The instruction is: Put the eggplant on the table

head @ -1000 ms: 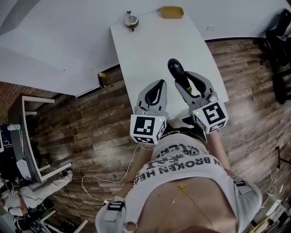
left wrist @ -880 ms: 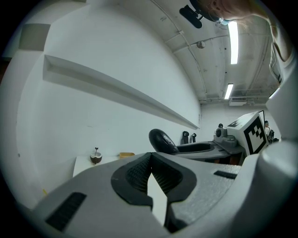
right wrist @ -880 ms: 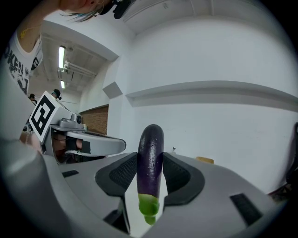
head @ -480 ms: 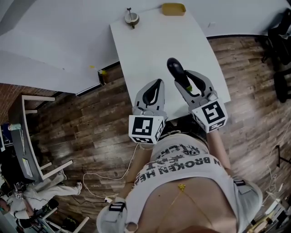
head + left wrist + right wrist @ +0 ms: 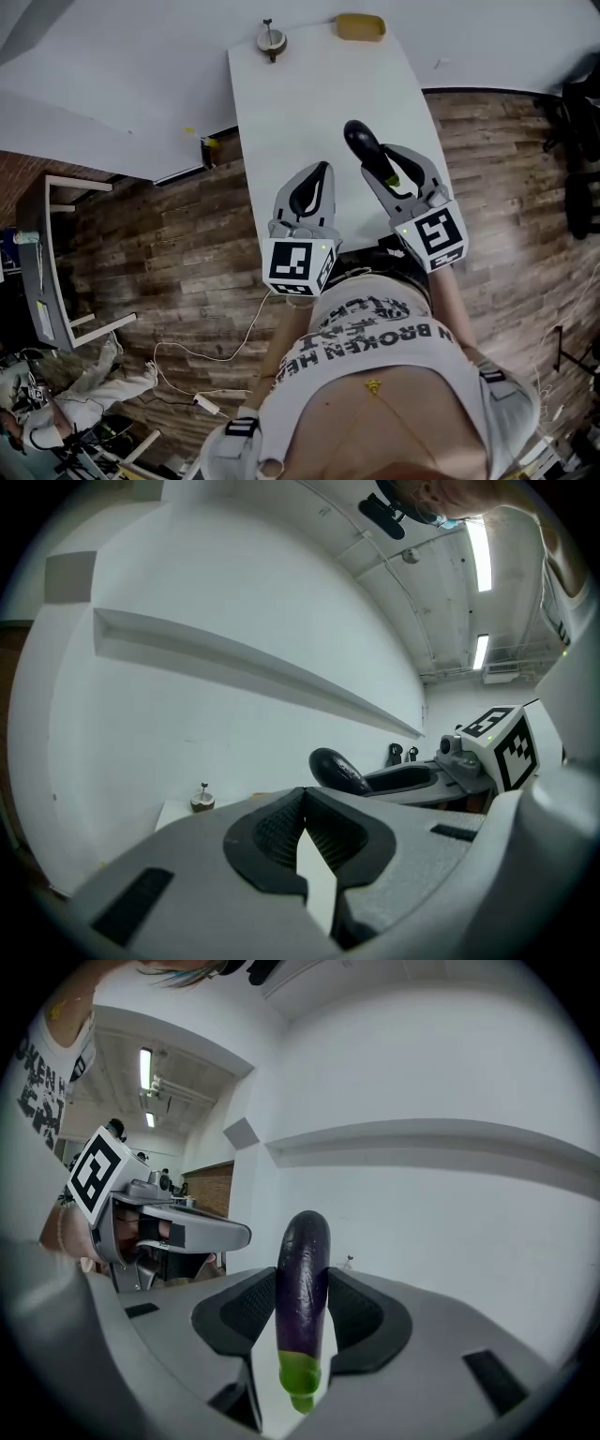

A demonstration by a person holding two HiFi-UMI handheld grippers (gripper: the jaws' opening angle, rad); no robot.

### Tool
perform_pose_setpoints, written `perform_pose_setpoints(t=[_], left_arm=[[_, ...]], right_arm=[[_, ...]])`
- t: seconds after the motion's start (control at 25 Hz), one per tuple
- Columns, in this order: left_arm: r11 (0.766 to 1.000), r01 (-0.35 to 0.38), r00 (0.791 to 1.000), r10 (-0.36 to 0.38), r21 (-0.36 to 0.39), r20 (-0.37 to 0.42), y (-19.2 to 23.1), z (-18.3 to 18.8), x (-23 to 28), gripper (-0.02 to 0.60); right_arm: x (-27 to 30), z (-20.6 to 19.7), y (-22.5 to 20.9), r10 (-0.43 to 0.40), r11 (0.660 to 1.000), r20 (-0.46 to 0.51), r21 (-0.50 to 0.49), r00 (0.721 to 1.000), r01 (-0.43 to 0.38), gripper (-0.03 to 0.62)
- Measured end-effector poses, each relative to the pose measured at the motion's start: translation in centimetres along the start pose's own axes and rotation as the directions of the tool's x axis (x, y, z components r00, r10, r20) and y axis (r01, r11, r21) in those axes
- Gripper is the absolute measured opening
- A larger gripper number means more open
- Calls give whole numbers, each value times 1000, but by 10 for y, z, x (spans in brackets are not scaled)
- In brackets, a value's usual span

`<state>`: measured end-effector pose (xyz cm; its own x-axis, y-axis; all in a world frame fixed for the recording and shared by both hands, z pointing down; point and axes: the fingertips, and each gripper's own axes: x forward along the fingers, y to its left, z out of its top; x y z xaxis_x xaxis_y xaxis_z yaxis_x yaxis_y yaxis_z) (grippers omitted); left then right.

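Note:
My right gripper (image 5: 389,169) is shut on a dark purple eggplant (image 5: 364,147) with a green stem end; it sticks out ahead of the jaws above the near part of the white table (image 5: 309,94). In the right gripper view the eggplant (image 5: 302,1288) stands upright between the two pads, green stem (image 5: 300,1380) toward the camera. My left gripper (image 5: 313,187) hovers beside it on the left, shut with nothing in it; its jaws (image 5: 305,829) meet at the tips. From the left gripper view the eggplant (image 5: 336,769) shows to the right.
At the table's far end stand a small round thing with a stalk (image 5: 270,40) and a yellow dish (image 5: 360,26). Wooden floor surrounds the table. A white wall runs along the left. A cable (image 5: 216,361) trails on the floor.
Both grippers have shifted slightly with the person; the floor and the far dish have slid in the head view. The eggplant stays gripped in the right gripper.

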<state>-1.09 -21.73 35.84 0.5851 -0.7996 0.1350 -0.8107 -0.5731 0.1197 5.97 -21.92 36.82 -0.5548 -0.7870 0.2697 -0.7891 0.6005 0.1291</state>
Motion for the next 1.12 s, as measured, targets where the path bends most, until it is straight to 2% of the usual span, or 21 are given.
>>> perform_pose_setpoints(t=[0.68, 1.12], left_arm=[[996, -63, 998, 65, 64, -22, -37, -2, 18, 6], [995, -79, 996, 81, 60, -31, -44, -5, 14, 6]], right_arm=[[-16, -7, -24, 123, 992, 57, 16, 991, -124, 172], [-24, -14, -27, 129, 991, 45, 31, 991, -131, 172]])
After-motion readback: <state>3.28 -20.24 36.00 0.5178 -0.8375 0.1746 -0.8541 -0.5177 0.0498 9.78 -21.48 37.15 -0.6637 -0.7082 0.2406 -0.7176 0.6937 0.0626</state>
